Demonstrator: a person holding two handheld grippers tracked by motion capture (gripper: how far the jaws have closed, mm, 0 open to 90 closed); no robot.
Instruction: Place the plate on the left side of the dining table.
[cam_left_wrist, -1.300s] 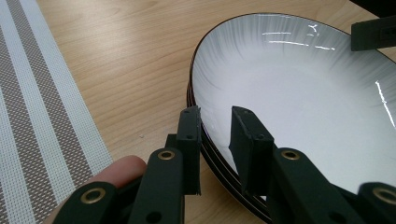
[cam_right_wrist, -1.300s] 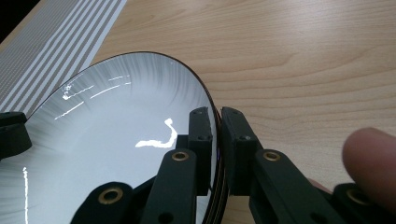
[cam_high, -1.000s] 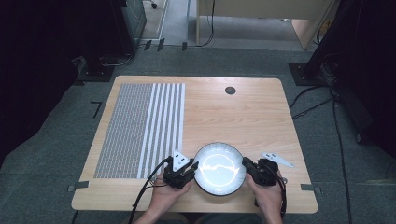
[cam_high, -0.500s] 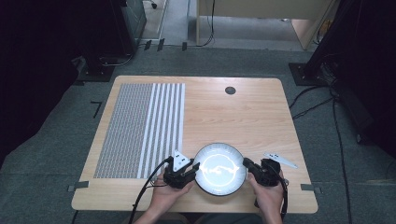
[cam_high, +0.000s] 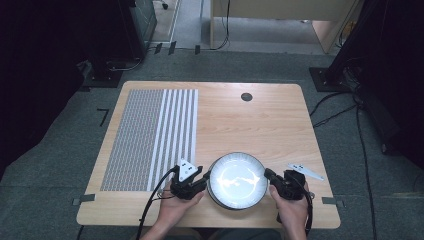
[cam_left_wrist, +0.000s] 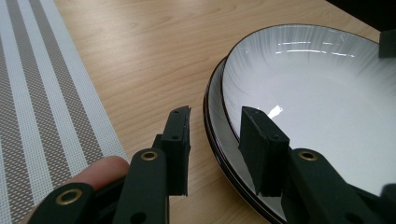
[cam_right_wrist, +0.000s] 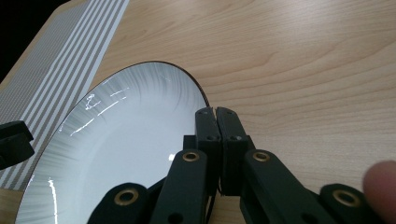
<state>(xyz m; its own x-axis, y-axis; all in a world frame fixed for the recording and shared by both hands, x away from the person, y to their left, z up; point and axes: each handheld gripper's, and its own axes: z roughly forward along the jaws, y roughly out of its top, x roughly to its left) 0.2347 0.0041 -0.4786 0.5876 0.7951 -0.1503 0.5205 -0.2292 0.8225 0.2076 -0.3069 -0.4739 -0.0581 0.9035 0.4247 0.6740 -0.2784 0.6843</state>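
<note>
Two white plates with dark rims (cam_high: 235, 180) are stacked near the table's front edge. My left gripper (cam_high: 204, 179) is at their left rim and stands open. Its jaws have just been opening. In the left gripper view the rims (cam_left_wrist: 219, 135) lie between the jaws of the left gripper (cam_left_wrist: 215, 114), one jaw over the wood and one over the top plate (cam_left_wrist: 327, 93), with a gap on each side. My right gripper (cam_high: 268, 174) is at the right rim. In the right gripper view the right gripper (cam_right_wrist: 215, 111) is shut on the plate's edge (cam_right_wrist: 203, 93).
A grey and white striped placemat (cam_high: 150, 135) covers the left part of the wooden table (cam_high: 260, 125). A dark round cable hole (cam_high: 246, 96) sits near the far edge. Cables trail off the front edge, and dark furniture stands around the table.
Both hands and the plates stay where they were. The widening of the left jaws is too small to make out from above.
</note>
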